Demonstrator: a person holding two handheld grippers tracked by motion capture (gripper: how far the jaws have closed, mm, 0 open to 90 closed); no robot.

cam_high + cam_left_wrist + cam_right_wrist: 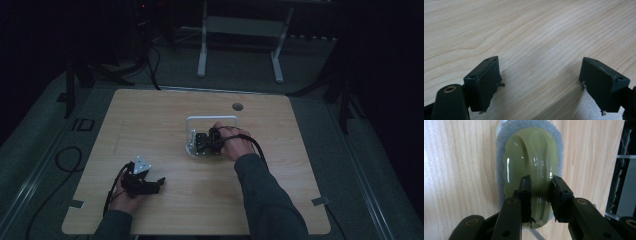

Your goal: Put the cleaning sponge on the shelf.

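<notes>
Clamping the scrubber's (531, 167) glossy green handle, the right gripper (541, 185) risks slipping off that slick hump; the left gripper (540, 82) waits wide open over the table (529, 32) at near left.

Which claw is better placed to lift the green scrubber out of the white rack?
Right. The right claw already straddles the green scrubber's handle ridge over the white rack. The left claw stands open over bare table, well away.
</notes>
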